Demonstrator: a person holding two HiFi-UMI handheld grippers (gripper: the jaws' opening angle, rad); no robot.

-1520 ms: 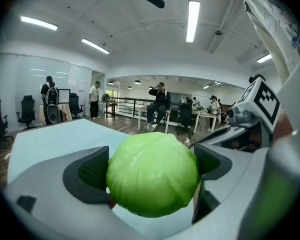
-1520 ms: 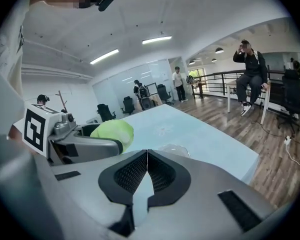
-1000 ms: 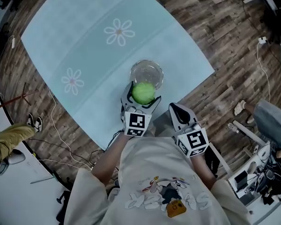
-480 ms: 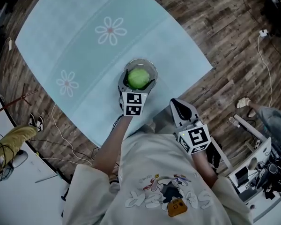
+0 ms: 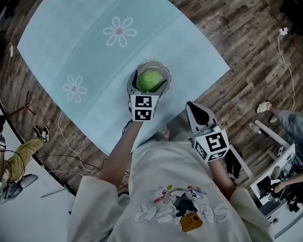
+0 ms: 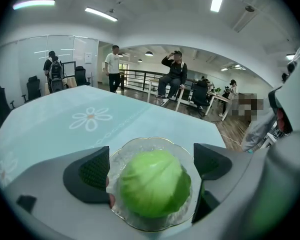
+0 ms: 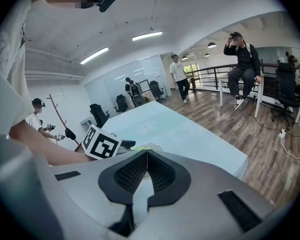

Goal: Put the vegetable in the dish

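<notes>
Pale blue bench (image 5: 91, 59) with flower prints carries a clear glass dish (image 5: 164, 70) near its edge. We find the green cabbage (image 5: 150, 80) resting inside the dish, ringed by its scalloped rim. The left claw (image 6: 152, 168) stands spread wide, one jaw on each side of the cabbage, with a sliver of dish showing between the left jaw and the leaves. The right claw (image 7: 147, 170) is closed on nothing, held off the bench above the wood floor (image 5: 242, 44).

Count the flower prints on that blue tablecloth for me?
2. One flower print lies beyond the dish; another left of it. Others may be hidden.
</notes>
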